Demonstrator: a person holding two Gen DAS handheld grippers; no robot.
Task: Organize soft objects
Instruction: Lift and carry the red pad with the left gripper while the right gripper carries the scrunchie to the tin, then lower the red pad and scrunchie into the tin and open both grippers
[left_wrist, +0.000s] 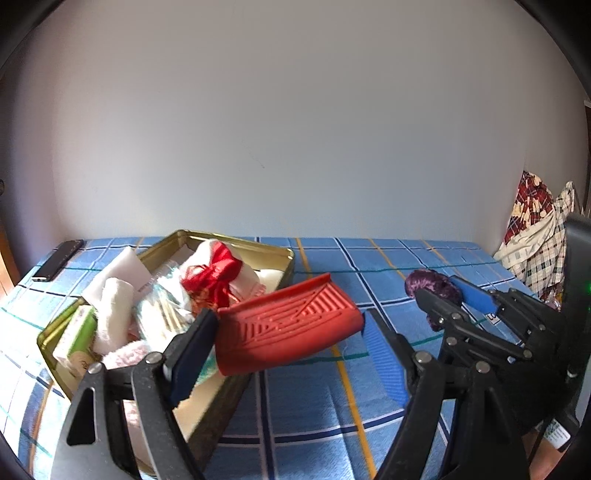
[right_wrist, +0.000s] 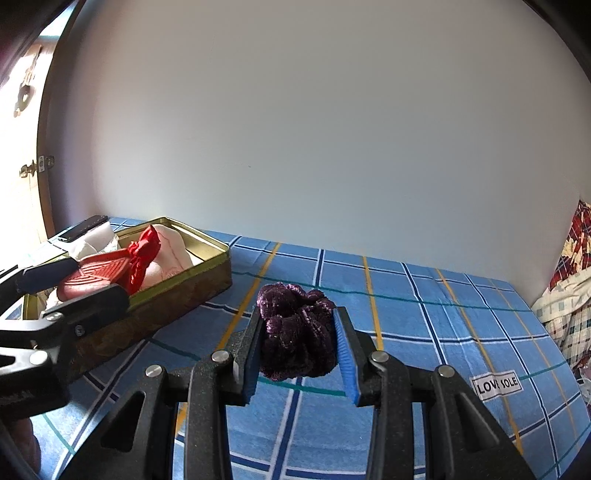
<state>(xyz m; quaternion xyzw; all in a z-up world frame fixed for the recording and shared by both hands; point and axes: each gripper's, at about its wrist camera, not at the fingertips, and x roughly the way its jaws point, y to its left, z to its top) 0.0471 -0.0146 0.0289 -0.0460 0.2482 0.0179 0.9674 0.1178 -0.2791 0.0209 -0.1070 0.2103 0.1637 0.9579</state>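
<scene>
1. The left claw (left_wrist: 288, 328) holds a red ribbed silicone pad (left_wrist: 288, 325) across its width, jaws wide and pressing both ends; the pad hangs tilted over the near right corner of the gold tin (left_wrist: 236, 391), at about 7 o'clock from the tin's far corner in the left wrist view
2. The right claw (right_wrist: 299, 332) is narrowed onto a purple velvet scrunchie (right_wrist: 295, 328), squeezed between both blue pads and lifted off the blue checked sheet (right_wrist: 406, 302); from the left wrist view it sits at about 3 o'clock of the red pad, well apart from the tin
3. The tin is already crowded: a red bow (left_wrist: 214, 273), white rolled cloth (left_wrist: 110, 310), a green box (left_wrist: 77, 332) and clear packets fill its left and middle. My judgement is that the pad should go down first, flat along the emptier right side, then be released only once it rests on the contents
4. The scrunchie is springy and light, so bring it over the rim before opening; dropped from height it could bounce out onto the sheet
5. Bring the claws in one after the other, as both meet at the same corner
6. Readable writing: a white tag (right_wrist: 498, 387) on the sheet at 4 o'clock of the scrunchie reads "LOVE SOLE". Print on the green box is too small to read
</scene>
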